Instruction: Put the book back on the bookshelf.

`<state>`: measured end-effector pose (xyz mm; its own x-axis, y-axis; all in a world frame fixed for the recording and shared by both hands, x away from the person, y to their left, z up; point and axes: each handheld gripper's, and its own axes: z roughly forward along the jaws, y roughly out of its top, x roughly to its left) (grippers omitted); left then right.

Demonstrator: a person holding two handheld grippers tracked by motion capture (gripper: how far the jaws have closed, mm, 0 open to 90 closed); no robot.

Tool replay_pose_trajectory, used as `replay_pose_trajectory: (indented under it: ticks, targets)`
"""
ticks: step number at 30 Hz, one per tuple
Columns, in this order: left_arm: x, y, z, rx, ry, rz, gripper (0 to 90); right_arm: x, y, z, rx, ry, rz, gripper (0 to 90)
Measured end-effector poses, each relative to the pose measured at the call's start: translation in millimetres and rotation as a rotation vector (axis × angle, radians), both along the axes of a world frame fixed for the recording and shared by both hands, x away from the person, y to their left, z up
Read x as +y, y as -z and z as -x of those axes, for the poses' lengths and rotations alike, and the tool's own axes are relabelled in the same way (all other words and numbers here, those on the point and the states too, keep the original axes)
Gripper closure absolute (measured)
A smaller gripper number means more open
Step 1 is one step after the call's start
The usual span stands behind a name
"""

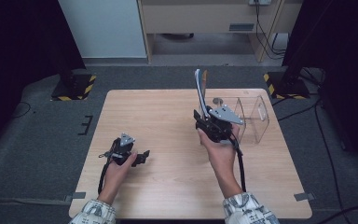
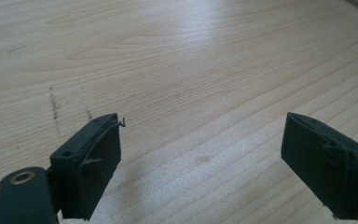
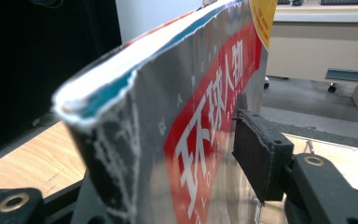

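Your right gripper (image 1: 204, 117) has a magazine (image 1: 201, 89) standing on edge between its jaws, rising up and away from your hand over the right half of the table (image 1: 158, 116). In the right gripper view the magazine (image 3: 177, 121) leans against the left jaw, and its silver cover with the red band of white characters faces the right jaw; a thin gap shows between that pad and the cover, so I cannot tell whether you are pinching it or only cradling it.

That close view gives you the worn, whitened spine and the print on the cover, which the high view is too small to show. The high view gives you the clear plastic stand (image 1: 254, 119) just right of the gripper, near the table's far right corner.

Your right hand (image 1: 221, 151) is raised, wrist bent so the gripper points up and far. Your left hand (image 1: 119, 168) rests low on the near left part of the table, its gripper (image 1: 143, 156) pointing right. In the left gripper view the jaws of your left gripper (image 2: 200, 158) stand wide apart over bare wood.
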<state>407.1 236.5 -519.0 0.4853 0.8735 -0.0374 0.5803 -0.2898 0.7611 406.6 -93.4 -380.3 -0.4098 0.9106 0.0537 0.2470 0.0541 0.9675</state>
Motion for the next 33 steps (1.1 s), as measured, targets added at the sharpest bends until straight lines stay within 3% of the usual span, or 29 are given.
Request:
replay_pose_trajectory:
  ticks: [9, 16, 33]
  targets:
    - [-0.6, 0.0, 0.1, 0.005, 0.006, -0.006, 11.3, 1.3, 4.0, 2.6, 0.013, -0.006, -0.008, 44.6]
    - [-1.9, 0.3, 0.2, 0.000, 0.012, -0.013, 11.3, 4.2, 5.2, 5.5, 0.001, -0.011, 0.016, 38.8]
    - [-2.3, -0.1, 0.3, 0.001, 0.012, -0.018, 11.3, 6.8, 11.4, 7.8, 0.016, -0.016, 0.018, 36.0]
